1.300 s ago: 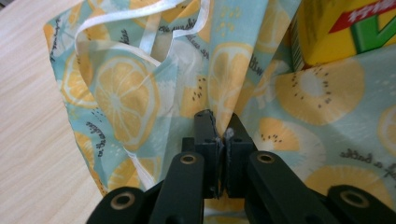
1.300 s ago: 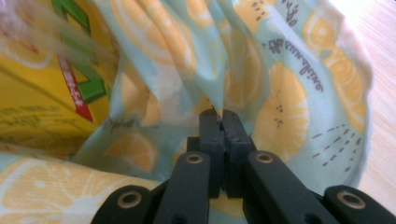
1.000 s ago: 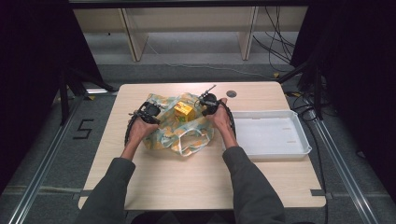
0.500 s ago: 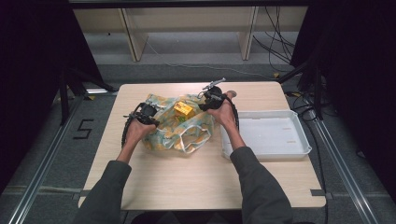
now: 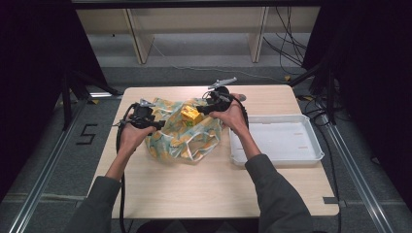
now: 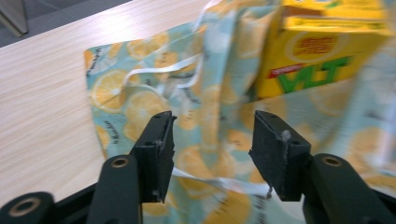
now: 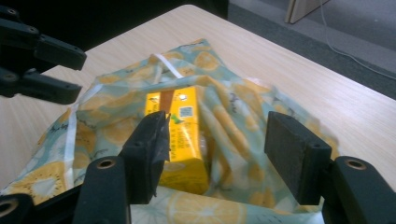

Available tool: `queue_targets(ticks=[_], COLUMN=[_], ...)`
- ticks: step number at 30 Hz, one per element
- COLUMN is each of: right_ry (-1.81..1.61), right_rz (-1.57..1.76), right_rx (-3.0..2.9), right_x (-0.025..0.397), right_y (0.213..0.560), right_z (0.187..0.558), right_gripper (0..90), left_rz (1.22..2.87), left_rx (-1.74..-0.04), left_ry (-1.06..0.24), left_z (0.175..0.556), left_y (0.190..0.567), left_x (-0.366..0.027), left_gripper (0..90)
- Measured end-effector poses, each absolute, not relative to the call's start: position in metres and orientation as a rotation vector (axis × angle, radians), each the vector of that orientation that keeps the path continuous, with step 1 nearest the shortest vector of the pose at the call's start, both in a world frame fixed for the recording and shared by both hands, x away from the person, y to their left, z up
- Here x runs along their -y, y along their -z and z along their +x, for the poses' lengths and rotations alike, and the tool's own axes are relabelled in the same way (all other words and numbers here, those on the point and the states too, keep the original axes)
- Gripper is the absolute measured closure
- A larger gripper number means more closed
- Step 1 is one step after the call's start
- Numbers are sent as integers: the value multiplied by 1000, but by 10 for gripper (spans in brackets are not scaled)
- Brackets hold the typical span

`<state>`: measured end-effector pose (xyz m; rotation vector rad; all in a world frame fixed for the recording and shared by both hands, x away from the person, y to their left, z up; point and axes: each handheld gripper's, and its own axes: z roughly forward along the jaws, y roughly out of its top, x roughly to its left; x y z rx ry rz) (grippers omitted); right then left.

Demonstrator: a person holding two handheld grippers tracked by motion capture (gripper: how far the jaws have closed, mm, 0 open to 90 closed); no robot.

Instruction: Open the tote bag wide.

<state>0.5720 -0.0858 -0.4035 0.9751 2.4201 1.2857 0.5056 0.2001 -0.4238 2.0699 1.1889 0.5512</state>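
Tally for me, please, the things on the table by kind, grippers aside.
Bag: 1
Carton: 1
Tray: 1
Total: 3

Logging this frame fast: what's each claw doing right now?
Left claw: open, over the bag, holding nothing.
Right claw: open, at the carton.

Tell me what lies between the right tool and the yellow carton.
Nothing solid. The right tool hangs open just before the yellow carton, which stands in the mouth of the lemon-print bag. Folds of bag cloth rise around the carton's sides and base and lie between the jaws, so a grab could catch cloth as well.
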Motion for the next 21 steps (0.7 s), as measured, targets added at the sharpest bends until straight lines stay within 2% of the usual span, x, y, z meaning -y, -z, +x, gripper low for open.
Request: queue_targets(ticks=[8,21], right_ry=[-1265,-1243], right_rz=[947,926], right_rx=[-2459,-2487], right_x=[73,61], right_y=[403,410], right_z=[569,570], right_gripper=[385,322], left_rz=[2052,1971], left_rx=[-1101,-1055], left_ry=[-549,-495], left_z=[459,402], left_y=[420,426], left_x=[-182,-188], left_gripper=[326,235])
